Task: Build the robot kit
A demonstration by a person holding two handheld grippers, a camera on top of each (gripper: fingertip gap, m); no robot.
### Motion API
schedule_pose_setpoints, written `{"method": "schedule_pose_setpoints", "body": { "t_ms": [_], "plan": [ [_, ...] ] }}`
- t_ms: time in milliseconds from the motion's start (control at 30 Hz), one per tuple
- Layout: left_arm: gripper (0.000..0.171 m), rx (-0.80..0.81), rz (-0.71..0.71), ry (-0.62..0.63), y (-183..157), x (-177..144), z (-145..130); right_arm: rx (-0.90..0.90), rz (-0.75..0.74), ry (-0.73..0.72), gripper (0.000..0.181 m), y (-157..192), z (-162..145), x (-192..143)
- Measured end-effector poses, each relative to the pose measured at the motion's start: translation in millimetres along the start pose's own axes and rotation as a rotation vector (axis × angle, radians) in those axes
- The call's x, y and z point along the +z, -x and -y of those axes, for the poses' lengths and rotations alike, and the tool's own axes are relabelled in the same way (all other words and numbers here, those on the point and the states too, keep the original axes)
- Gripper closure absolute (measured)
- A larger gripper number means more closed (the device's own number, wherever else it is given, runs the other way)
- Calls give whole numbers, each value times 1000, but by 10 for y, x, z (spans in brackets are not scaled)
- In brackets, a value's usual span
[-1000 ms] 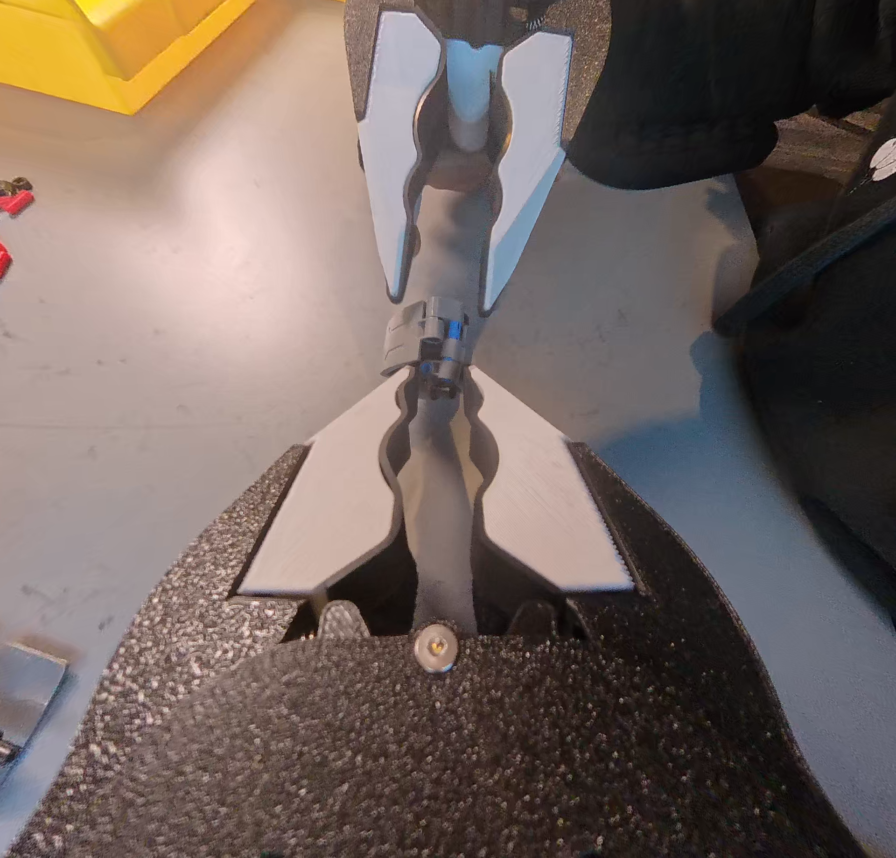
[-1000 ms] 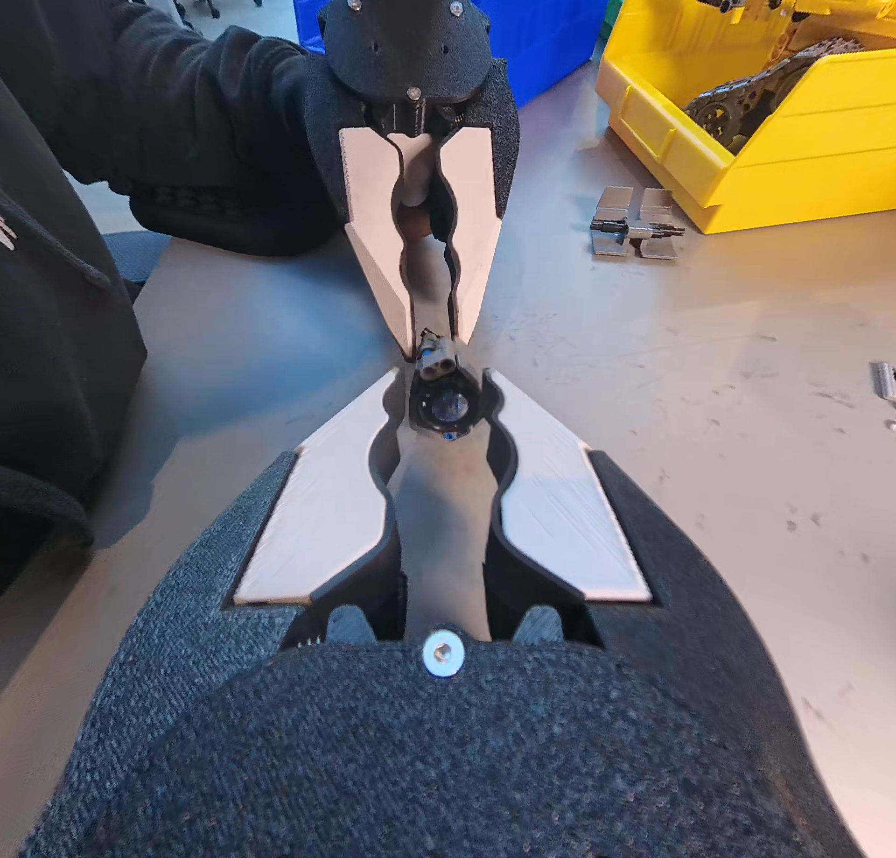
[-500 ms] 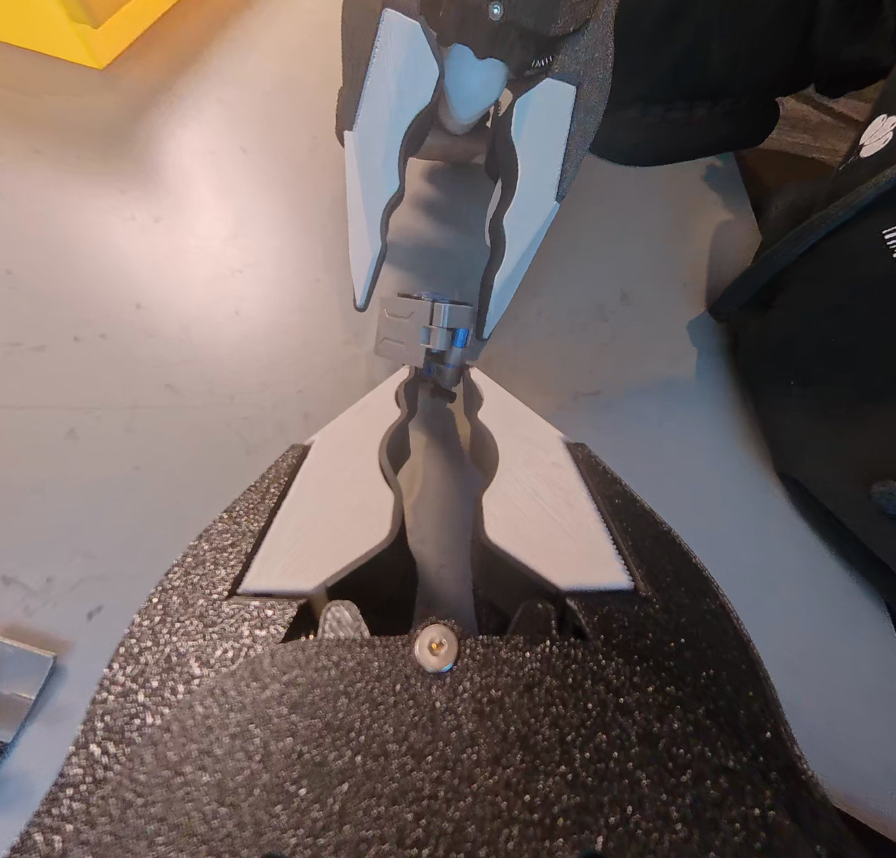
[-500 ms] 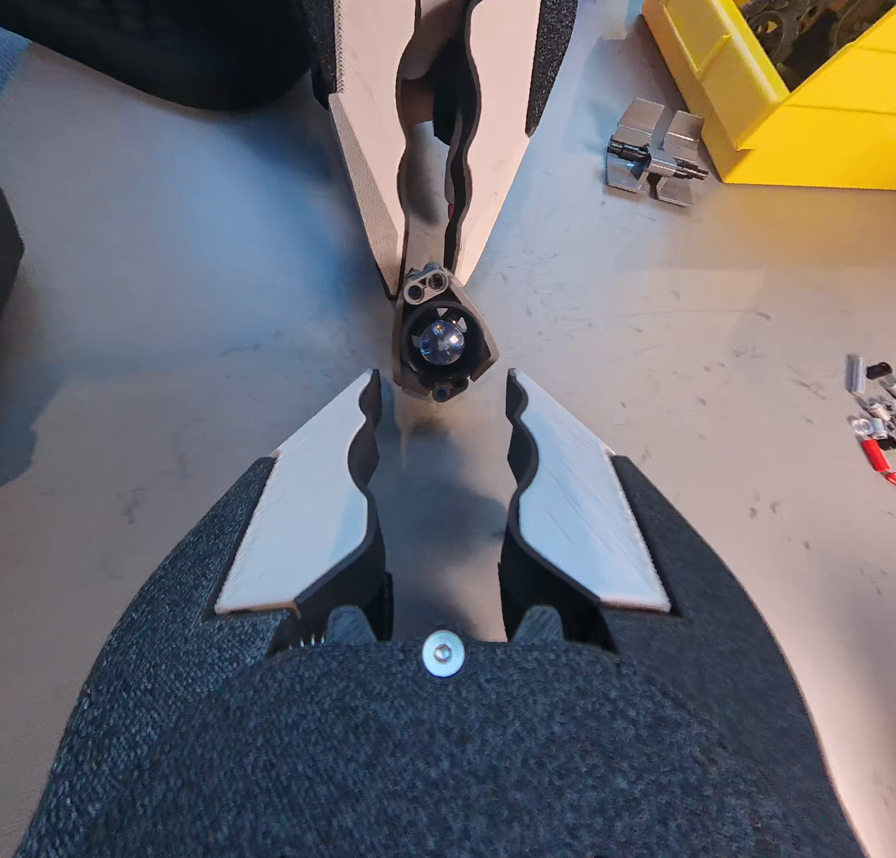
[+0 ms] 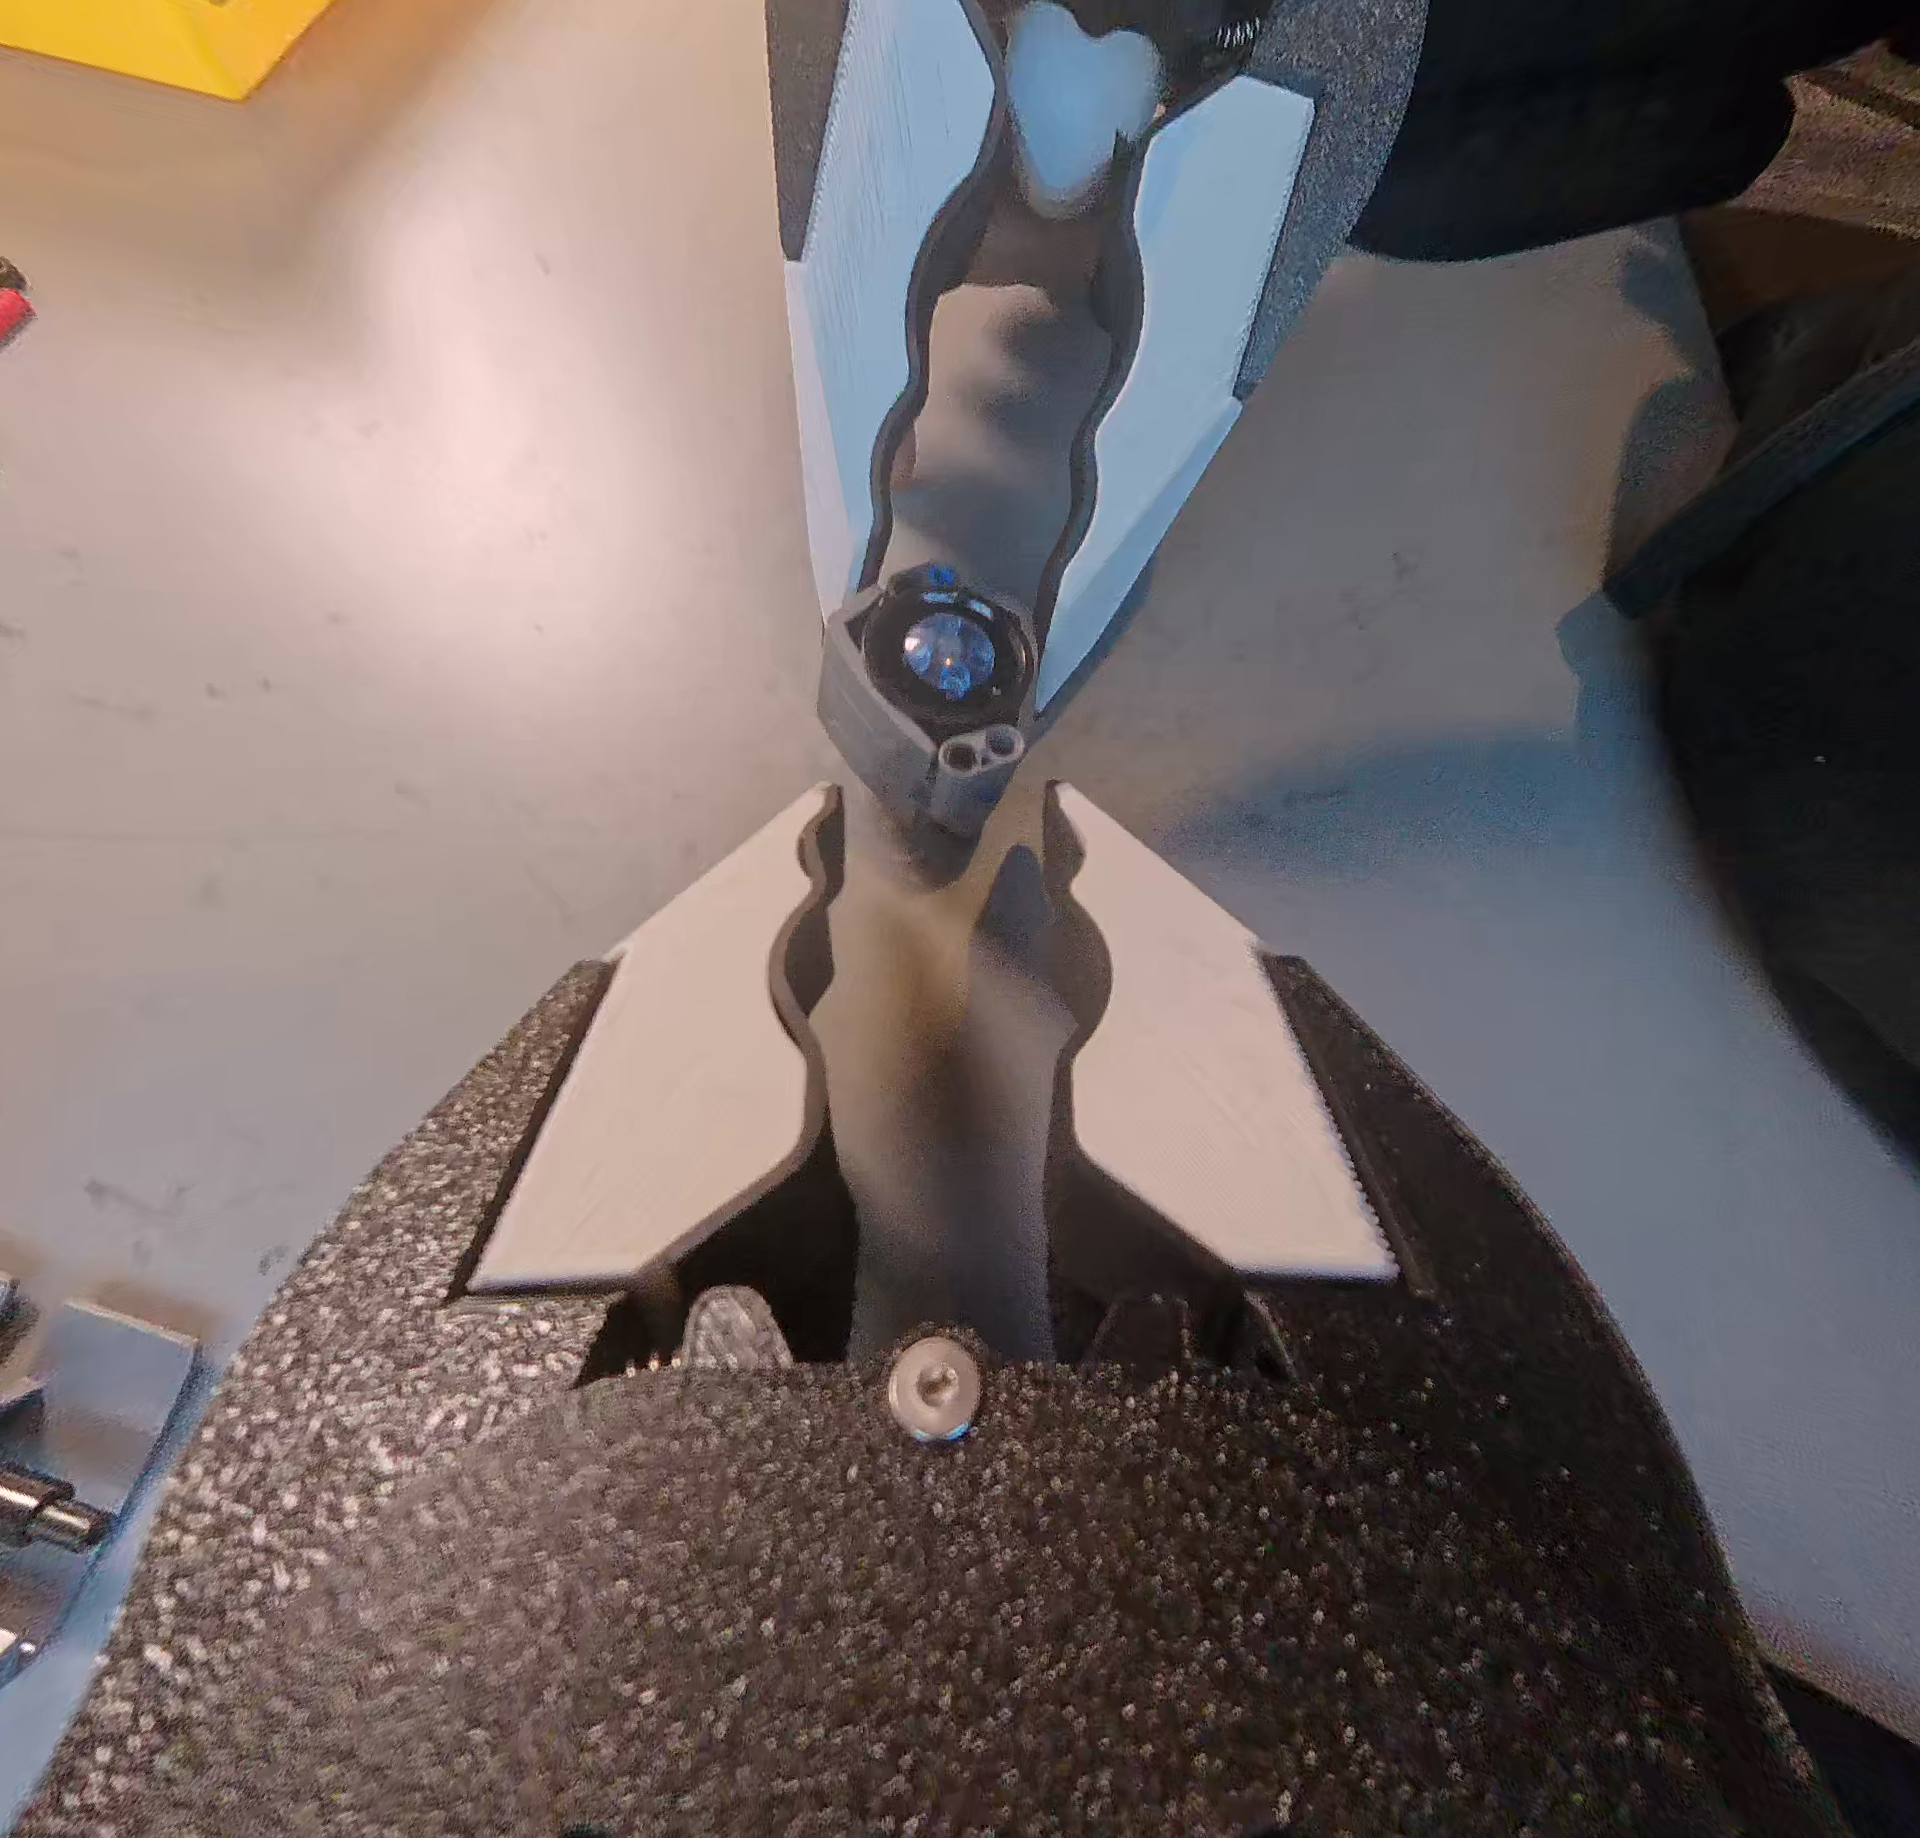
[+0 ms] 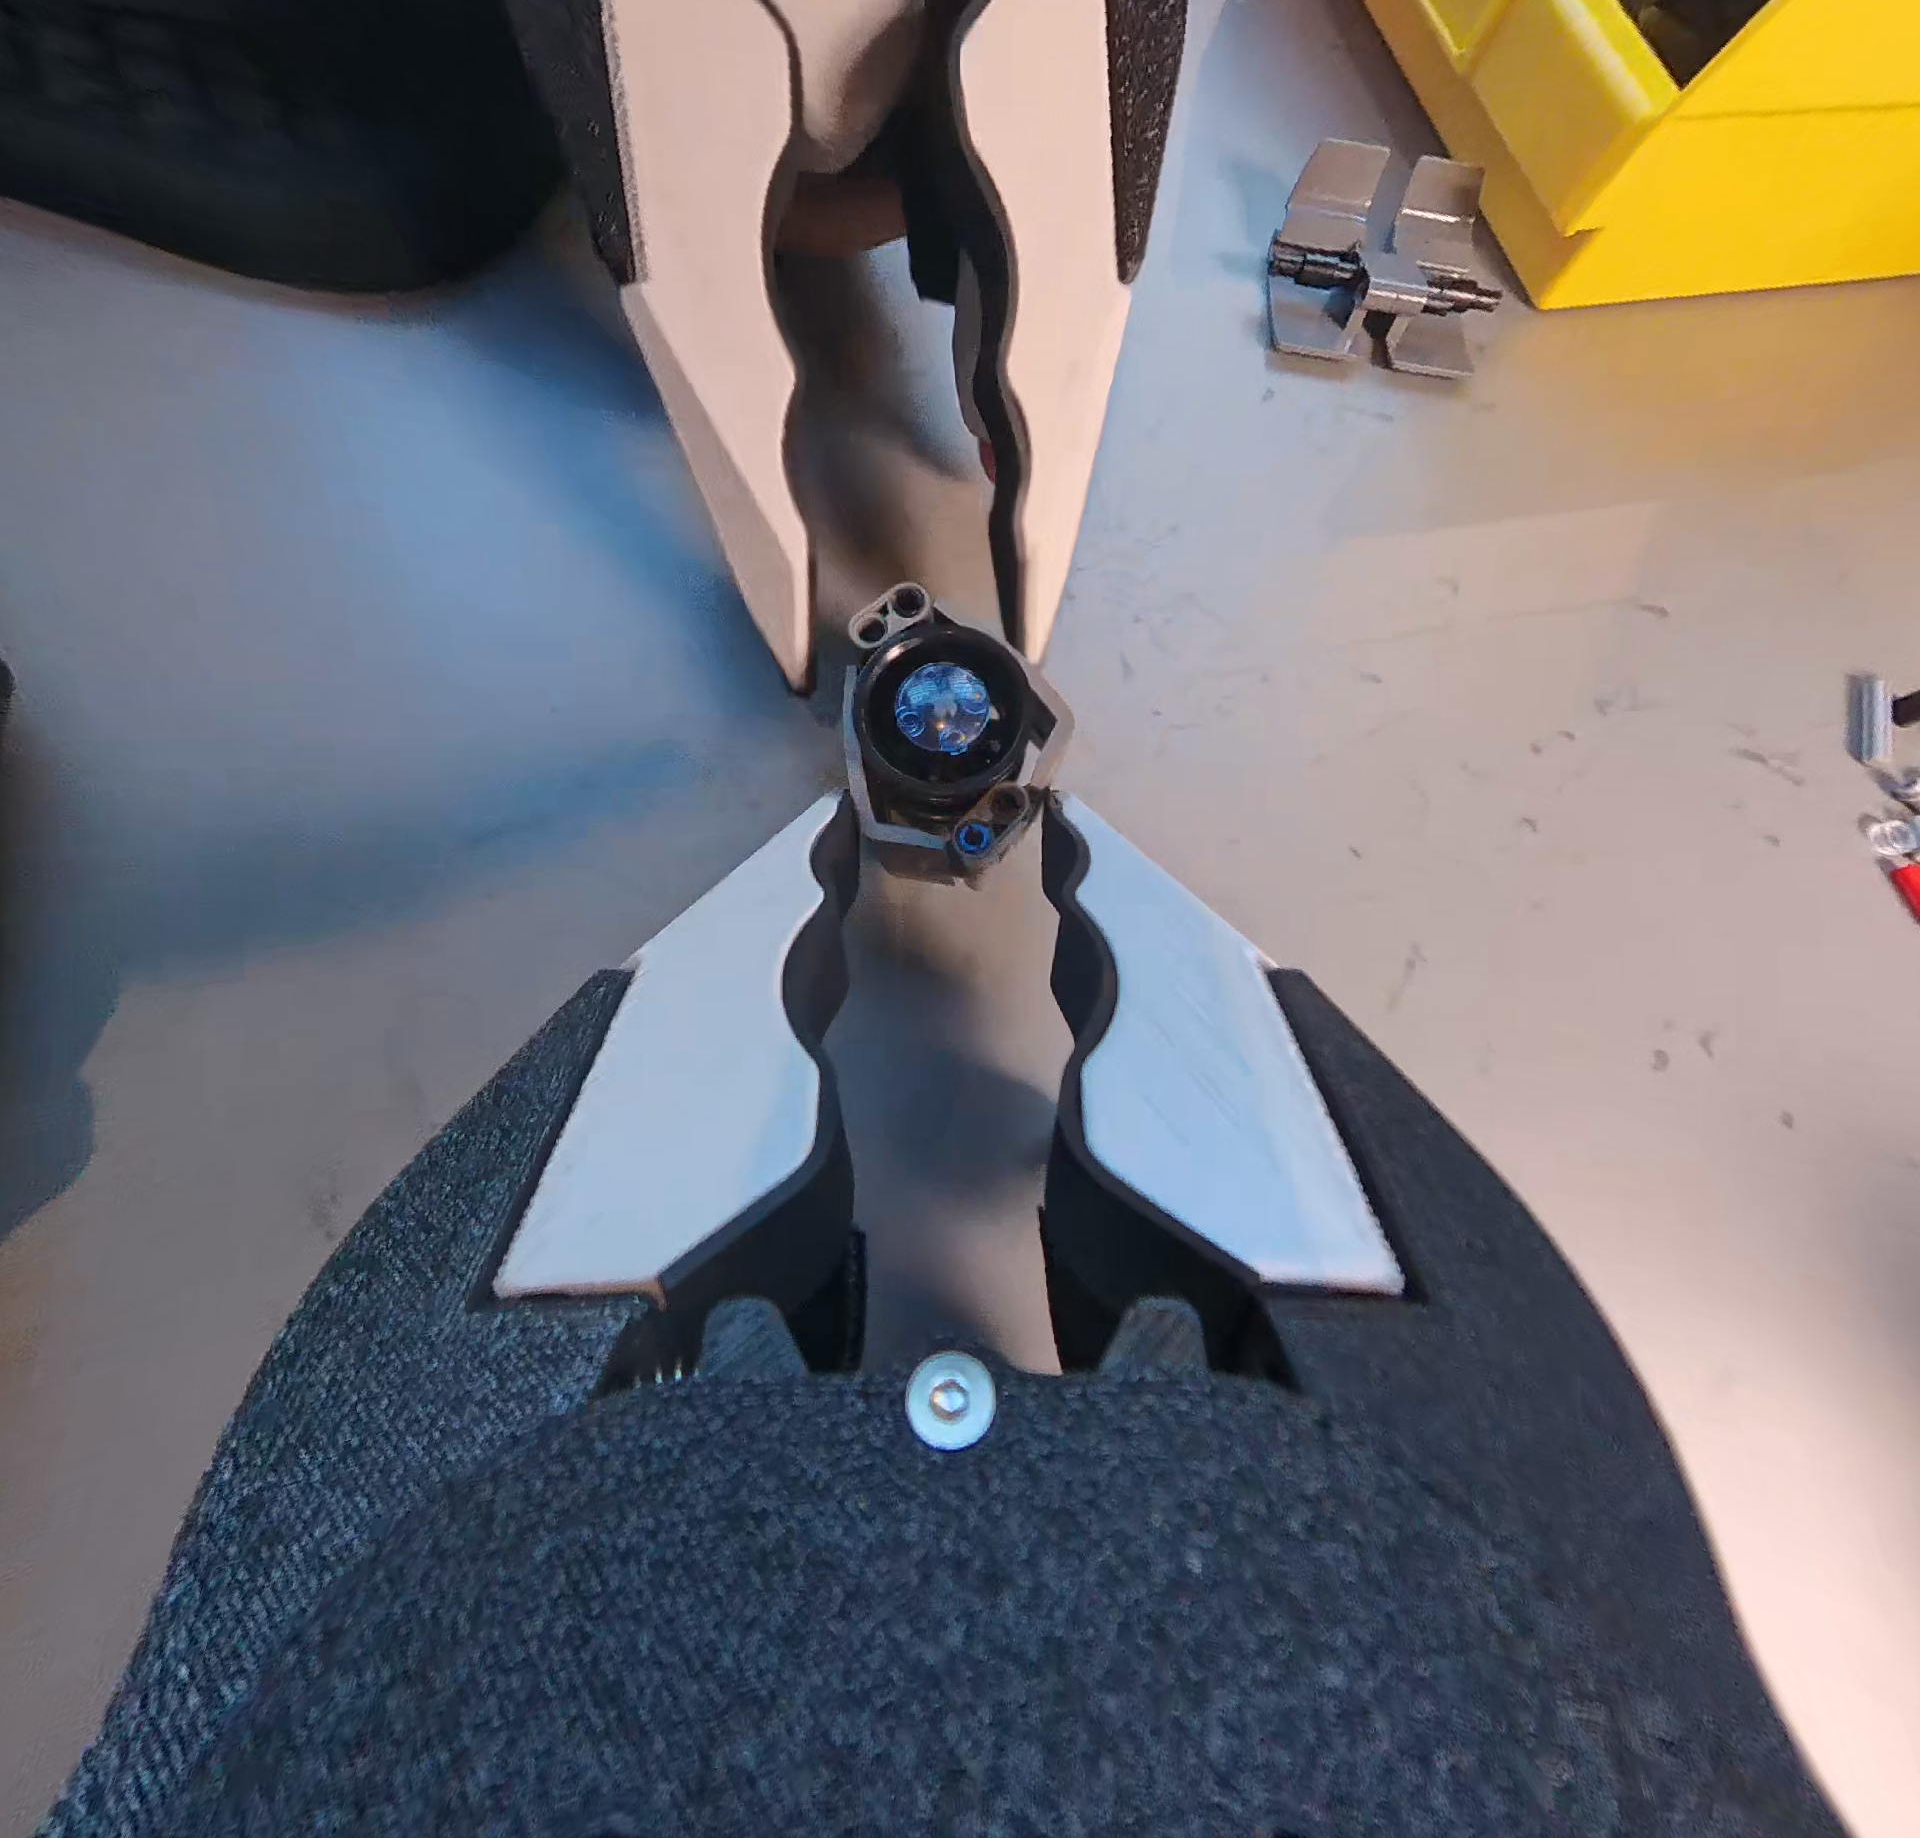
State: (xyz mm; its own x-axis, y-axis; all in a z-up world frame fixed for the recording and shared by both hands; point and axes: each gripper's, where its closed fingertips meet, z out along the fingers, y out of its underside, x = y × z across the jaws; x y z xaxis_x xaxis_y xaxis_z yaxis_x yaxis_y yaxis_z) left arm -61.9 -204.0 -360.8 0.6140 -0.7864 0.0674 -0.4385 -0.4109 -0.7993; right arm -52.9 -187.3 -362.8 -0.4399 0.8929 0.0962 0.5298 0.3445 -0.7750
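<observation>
Left wrist view: right gripper [image 5: 940, 661] jaws pinching grey-black part [image 5: 930, 692]; left gripper [image 5: 940, 801] jaws spread beside it

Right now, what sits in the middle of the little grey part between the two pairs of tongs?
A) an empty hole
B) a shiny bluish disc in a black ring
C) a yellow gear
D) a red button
B: the small grey part frames a black ring around a shiny bluish disc, and the left wrist view shows the same from the other side.
</observation>
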Motion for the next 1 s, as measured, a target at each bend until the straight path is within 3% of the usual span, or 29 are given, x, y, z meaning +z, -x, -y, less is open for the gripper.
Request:
{"method": "schedule_pose_setpoints", "body": {
  "t_ms": [67, 267, 367, 567, 767, 1000],
  "plan": [
    [124, 8, 20, -2, -3, 38, 29, 20, 10, -19, 147, 36, 54, 9],
    [131, 59, 4, 40, -88, 97, -19, -28, 67, -38, 146, 153, 71, 0],
    [132, 92, 17, 49, -81, 99, -34, 46, 139, -86, 147, 163, 95, -102],
    [133, 121, 89, 59, 0, 105, -21, 144, 91, -73, 161, 61, 76, -88],
    [134, 312, 263, 83, 124, 78, 35, 196, 49, -62, 164, -27, 30, -72],
    [133, 544, 381, 66, 156, 27, 131, 78, 19, -112, 171, -71, 71, -136]
  ]
}}
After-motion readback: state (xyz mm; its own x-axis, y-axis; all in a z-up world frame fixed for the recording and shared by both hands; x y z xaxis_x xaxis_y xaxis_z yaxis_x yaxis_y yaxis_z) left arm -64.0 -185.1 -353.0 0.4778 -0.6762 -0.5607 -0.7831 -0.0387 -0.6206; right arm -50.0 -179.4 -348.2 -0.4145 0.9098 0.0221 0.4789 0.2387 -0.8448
